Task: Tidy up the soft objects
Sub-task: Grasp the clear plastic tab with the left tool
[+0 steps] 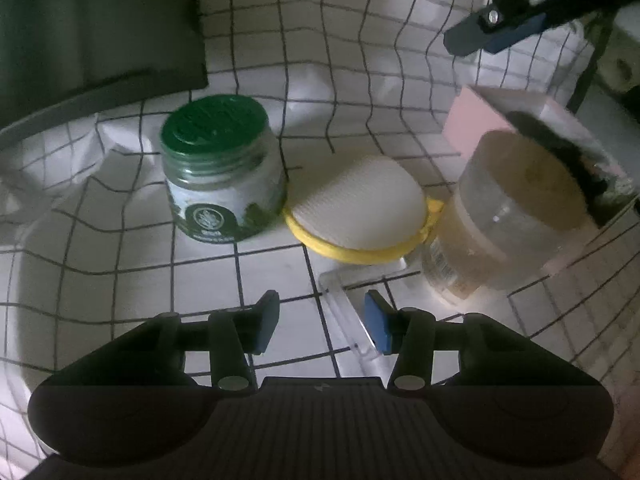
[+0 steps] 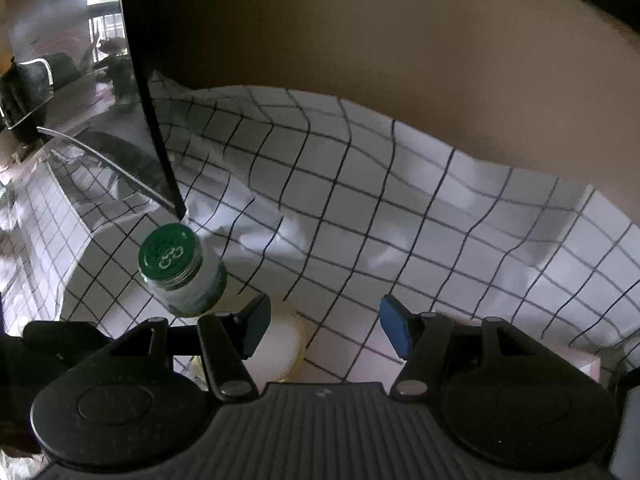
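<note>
Between our left claw (image 1: 320,322) pads we've got nothing yet: the jaws stand partly spread, w/ bare checked cloth (image 1: 200,280) and the corner of a clear plastic piece (image 1: 352,292) under them. Just beyond, at 12 o'clock from the tips, sits the task's thing, a white puff (image 1: 360,208) w/ a yellow band round its rim. It lies between a green-lidded jar (image 1: 222,168) touching it at 9 o'clock and a clear round tub (image 1: 516,216) at 3 o'clock, close beside it; whether they touch we can't tell. A pink box (image 1: 480,120) stands behind the tub.

Our right claw (image 2: 324,330) is also partly spread and empty; in its own view the puff (image 2: 280,340) peeks out right by its 9 o'clock pad, the jar (image 2: 180,272) further off at 10 o'clock. From the left view that claw (image 1: 476,40) hangs at 1 o'clock, well apart from the puff.

Handling, as we judge it: the puff looks light, soft and squashy, prob. springy, not fragile, textured so not slippery. Best hold would be across the domed middle or the yellow rim, pads closing from 9 and 3 o'clock. Risk: it sits snug against the jar, so a wide approach may knock the jar, which looks like glass. A gentle squeeze should do, since too much just flattens it.
</note>
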The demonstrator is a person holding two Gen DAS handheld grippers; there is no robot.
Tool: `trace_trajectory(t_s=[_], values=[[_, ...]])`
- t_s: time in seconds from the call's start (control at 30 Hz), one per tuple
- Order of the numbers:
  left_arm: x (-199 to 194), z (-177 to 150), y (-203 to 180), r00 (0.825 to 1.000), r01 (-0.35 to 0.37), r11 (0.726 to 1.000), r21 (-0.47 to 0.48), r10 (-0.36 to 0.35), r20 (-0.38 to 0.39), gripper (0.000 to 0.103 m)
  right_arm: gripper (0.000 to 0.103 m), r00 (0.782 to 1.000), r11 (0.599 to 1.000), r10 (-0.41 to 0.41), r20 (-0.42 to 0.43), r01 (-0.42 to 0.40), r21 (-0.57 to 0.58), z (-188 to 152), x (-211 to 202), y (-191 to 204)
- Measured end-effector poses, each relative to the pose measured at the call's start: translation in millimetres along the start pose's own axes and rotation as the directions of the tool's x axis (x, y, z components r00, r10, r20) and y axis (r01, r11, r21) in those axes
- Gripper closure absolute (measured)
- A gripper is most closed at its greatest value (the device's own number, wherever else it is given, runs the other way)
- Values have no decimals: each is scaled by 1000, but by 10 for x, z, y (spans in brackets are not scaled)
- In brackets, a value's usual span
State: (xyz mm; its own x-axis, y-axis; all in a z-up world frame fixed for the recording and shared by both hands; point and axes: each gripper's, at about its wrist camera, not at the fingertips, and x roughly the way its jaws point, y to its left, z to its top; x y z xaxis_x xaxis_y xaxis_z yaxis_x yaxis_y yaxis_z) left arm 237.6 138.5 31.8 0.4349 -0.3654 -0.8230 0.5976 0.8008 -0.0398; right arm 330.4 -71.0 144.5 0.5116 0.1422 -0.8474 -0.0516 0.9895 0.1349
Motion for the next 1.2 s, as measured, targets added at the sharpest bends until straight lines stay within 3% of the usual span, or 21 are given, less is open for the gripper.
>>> trace_trajectory(t_s=[0.07,0.33,0.37,0.43,0.63,0.77,0.9,1.07,1.2], values=[[85,-2,-35,999,-20,1000,-9,20,-29,51,42,1000,1000,14,-12,-14,-3,-25,7,27],[115,-54,-143,997,-81,997,-21,81,1,51,42,999,1000,29,-30,-29,-5,25,-20,68],[103,-66,-167,996,-87,996,-18,87,3,56,42,999,999,39,-36,-39,3,54,-19,78],[73,-71,-199,997,-73,997,-21,73,4,87,42,996,997,71,-53,-71,2,134,-19,142],[-29,-236,-106,999,-24,995,-97,28,41,88,42,985,993,121,-124,-121,9,310,42,283],[-185,-371,88,996,-33,984,-172,46,71,89,42,955,991,129,-268,-130,14,417,349,294],[-330,-395,285,990,35,958,-284,5,140,89,42,913,987,159,-375,-140,80,476,773,195],[-247,-210,336,985,72,942,-328,-15,174,89,42,883,981,185,-431,-138,138,437,1181,61],[-117,-48,323,987,75,948,-308,-26,160,89,42,863,979,195,-467,-146,140,352,1415,7]])
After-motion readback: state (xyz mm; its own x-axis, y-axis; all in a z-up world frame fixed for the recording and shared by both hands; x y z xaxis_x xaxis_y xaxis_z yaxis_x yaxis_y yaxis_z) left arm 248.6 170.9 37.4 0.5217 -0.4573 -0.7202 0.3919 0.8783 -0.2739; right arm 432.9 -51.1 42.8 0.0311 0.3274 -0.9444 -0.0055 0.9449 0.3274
